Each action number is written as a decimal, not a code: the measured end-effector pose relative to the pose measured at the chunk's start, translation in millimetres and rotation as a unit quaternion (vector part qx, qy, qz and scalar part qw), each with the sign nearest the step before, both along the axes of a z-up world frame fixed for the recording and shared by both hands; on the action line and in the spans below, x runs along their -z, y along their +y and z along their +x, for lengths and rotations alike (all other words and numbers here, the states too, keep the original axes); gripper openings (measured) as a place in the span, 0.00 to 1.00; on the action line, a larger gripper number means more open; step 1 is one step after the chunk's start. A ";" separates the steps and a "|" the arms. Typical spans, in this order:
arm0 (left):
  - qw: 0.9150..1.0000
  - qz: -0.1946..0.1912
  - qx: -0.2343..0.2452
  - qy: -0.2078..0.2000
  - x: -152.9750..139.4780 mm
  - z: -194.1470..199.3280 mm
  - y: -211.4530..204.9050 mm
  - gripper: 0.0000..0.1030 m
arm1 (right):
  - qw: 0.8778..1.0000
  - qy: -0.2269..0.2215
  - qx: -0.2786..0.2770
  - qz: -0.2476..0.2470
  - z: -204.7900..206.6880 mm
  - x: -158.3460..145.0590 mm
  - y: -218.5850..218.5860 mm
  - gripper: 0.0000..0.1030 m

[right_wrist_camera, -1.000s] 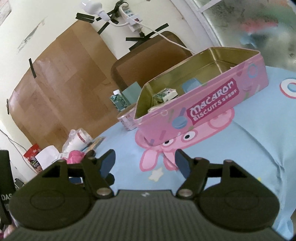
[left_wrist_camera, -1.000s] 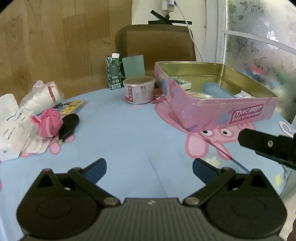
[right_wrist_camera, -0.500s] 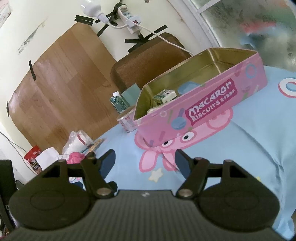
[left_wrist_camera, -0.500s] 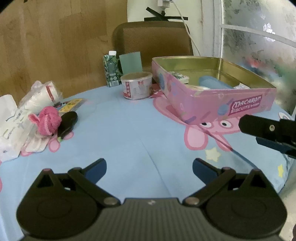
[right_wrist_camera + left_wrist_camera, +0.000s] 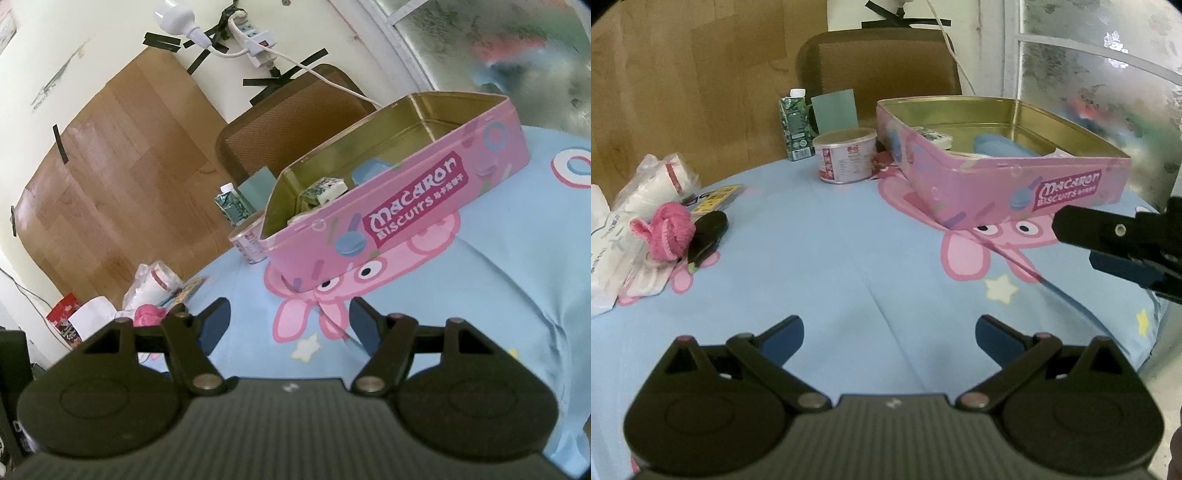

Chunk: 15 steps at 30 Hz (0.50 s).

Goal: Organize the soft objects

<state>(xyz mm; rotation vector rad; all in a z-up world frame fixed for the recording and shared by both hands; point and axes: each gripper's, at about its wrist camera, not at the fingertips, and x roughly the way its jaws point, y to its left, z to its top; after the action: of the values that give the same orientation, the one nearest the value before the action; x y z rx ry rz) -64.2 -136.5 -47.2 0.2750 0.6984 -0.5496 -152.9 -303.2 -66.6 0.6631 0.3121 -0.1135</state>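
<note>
Scanning left to right: pink knitted roll (image 5: 670, 236) lies at the table's far left, touching a black case (image 5: 707, 236), with white packets (image 5: 613, 254) just beside it. I judge it the next soft item. My left gripper (image 5: 889, 332) hovers over bare blue cloth (image 5: 820, 236), jaws spread wide and empty; the roll lies forward and left of it. The pink tin (image 5: 1004, 184) stands to the right, open, a few items inside. My right gripper (image 5: 288, 325) is also agape and empty, facing the tin, so the left arm is nearer the roll.
</note>
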 end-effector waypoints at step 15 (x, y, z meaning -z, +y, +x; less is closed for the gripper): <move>1.000 -0.012 -0.028 0.001 5.2 20.4 22.2 1.00 | 1.000 0.011 0.005 -0.012 4.3 1.0 8.5 0.71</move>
<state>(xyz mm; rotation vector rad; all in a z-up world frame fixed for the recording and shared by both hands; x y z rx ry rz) -43.9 -114.3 -52.4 0.2320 0.6995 -0.5045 -148.6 -294.7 -67.6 0.6406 0.3288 -0.1352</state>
